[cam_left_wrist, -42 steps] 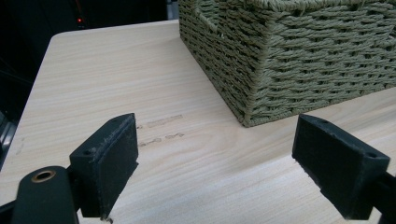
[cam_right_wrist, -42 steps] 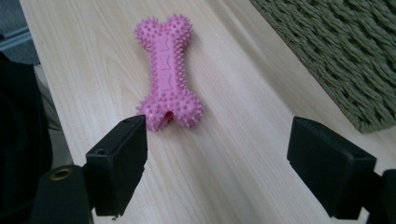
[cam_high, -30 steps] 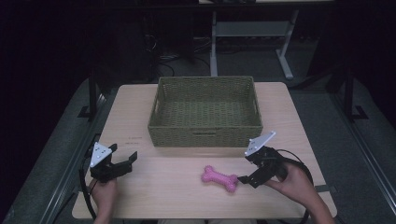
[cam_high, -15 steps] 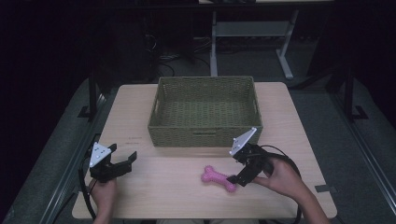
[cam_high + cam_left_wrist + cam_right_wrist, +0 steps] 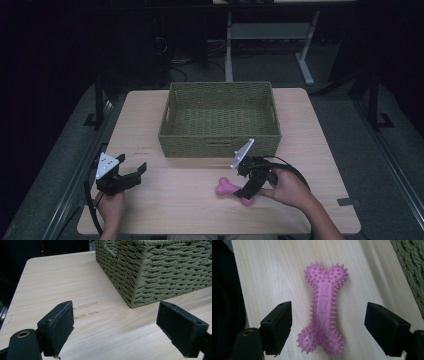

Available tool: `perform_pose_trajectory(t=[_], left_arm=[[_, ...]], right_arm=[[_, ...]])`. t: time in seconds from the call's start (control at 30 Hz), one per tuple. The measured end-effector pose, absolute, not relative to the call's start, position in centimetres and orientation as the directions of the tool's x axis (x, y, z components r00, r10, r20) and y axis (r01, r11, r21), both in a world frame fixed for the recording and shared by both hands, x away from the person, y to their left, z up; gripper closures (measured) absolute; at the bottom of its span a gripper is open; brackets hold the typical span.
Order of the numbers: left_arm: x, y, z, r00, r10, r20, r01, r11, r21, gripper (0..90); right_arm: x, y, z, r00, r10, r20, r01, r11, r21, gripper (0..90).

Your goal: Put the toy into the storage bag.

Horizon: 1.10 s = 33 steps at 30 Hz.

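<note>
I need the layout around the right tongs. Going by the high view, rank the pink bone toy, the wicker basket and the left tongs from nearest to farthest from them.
1. Pink spiky bone toy: directly under the right tongs, between their open jaws.
2. Green wicker basket: just behind them, at the table's middle.
3. Left tongs: far across, at the table's left front.

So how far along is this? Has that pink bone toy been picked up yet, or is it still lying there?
Nothing looks finished: the woven basket holds nothing I can see. In hand: the right gripper sits over the pink bone toy, its jaws either side and just closing in, pads not touching it. The toy lies flat on the table. Left: the grasp, the lift, and probably a drop into the basket. The left gripper waits open over bare wood.
</note>
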State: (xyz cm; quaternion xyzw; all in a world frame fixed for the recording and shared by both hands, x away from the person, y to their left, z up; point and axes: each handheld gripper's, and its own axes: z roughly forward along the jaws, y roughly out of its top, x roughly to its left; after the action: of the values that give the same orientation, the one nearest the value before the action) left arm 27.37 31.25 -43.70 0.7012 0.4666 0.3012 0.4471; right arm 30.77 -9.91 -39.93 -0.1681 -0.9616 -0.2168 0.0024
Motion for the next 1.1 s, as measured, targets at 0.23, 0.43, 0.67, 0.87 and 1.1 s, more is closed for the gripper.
perform_pose_trajectory(t=[0.23,0.43,0.67,0.87,1.1], left_arm=[[27.4,31.3,-43.7,0.382,0.924,0.002,0.386,-0.162,0.908,13.9],[27.4,31.3,-43.8,0.382,0.924,0.001,0.388,-0.162,0.907,13.9],[27.4,31.2,-43.8,0.382,0.924,0.003,0.387,-0.163,0.908,13.9],[27.4,31.3,-43.7,0.384,0.923,0.003,0.386,-0.163,0.908,13.9],[27.4,31.3,-43.8,0.38,0.925,0.0,0.39,-0.16,0.907,13.8]], right_arm=[[31.1,-9.0,-40.7,-0.943,0.321,0.082,0.327,0.863,0.384,29.6],[31.2,-8.1,-41.6,-0.947,0.309,0.088,0.32,0.88,0.351,33.4],[31.2,-7.6,-42.3,-0.951,0.299,0.078,0.307,0.895,0.322,38.7],[31.1,-7.4,-42.7,-0.955,0.289,0.075,0.297,0.905,0.304,42.1],[31.1,-7.2,-43.1,-0.958,0.279,0.07,0.287,0.915,0.285,46.8]])
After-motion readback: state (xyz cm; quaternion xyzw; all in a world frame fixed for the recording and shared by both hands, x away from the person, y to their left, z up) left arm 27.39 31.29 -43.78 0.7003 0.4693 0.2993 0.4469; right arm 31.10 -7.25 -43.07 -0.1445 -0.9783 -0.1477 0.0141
